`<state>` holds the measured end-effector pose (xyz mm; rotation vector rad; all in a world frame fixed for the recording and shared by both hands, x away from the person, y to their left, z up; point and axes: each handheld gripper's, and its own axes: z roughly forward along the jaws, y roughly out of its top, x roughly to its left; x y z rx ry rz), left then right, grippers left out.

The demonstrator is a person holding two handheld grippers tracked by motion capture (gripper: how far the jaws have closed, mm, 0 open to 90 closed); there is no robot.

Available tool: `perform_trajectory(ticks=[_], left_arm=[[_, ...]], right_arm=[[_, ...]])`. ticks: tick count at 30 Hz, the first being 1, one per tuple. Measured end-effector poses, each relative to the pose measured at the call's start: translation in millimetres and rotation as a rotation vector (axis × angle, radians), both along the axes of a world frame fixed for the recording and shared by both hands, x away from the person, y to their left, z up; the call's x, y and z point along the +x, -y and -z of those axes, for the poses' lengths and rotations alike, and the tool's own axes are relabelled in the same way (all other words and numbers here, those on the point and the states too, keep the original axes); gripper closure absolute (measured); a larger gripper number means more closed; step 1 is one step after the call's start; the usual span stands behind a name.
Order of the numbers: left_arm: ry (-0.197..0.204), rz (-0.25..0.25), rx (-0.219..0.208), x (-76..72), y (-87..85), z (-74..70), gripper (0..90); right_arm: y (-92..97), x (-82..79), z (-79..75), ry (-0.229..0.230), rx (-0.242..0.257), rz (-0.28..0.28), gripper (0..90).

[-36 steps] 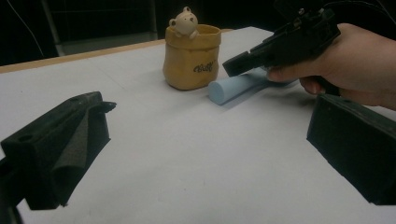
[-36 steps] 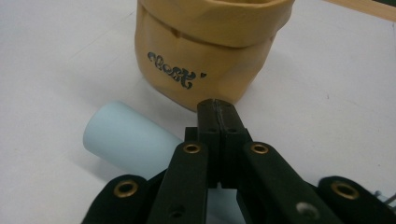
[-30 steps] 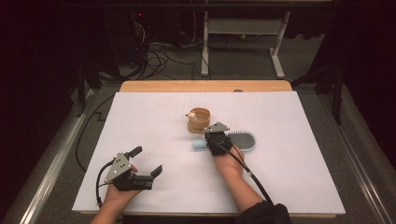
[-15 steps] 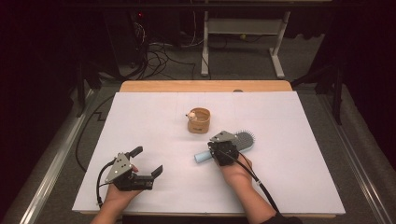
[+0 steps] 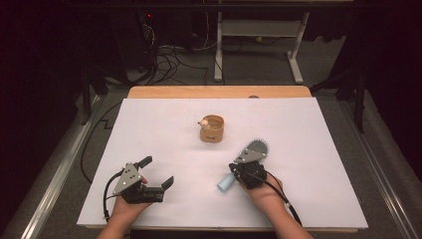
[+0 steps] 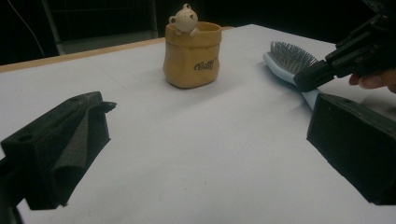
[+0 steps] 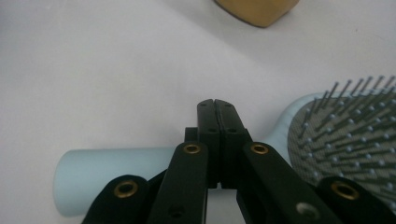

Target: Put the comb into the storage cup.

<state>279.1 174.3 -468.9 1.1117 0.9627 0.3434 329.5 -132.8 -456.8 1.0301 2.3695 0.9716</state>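
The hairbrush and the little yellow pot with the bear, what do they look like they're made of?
The hairbrush looks like smooth matte pale-blue plastic, with thin grey pins, possibly metal, in a grey pad. The pot looks like glazed ceramic shaped like a sack: soft sheen, rounded folds, printed lettering, though resin is possible.

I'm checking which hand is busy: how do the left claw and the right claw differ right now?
The left claw has its jaws spread wide with nothing between them, while the right claw has its jaws shut together over the neck of the light blue hairbrush. The left claw sits apart from both the brush and the bear pot; the right is at the brush. Both are black and hand-held.
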Motion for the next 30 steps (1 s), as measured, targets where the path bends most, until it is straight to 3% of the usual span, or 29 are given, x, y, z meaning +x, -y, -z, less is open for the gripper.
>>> perform_trajectory(ticks=[7,19,26,30], left_arm=[[0.0,-0.003,0.001,0.1,0.0,0.4,0.2],[-0.003,-0.007,-0.002,0.1,1.2,0.9,0.2],[-0.003,-0.007,0.003,0.4,1.4,1.4,0.2],[-0.004,-0.009,0.002,0.7,1.2,1.3,0.2]], right_arm=[[15.3,-15.8,-2.1,0.006,-0.048,-0.024,90.0],[61.1,-36.3,-7.8,-0.007,-0.042,-0.034,90.0],[76.7,-37.7,-10.4,-0.002,-0.055,-0.011,90.0],[83.9,-36.9,-6.3,-0.014,-0.035,0.008,90.0]])
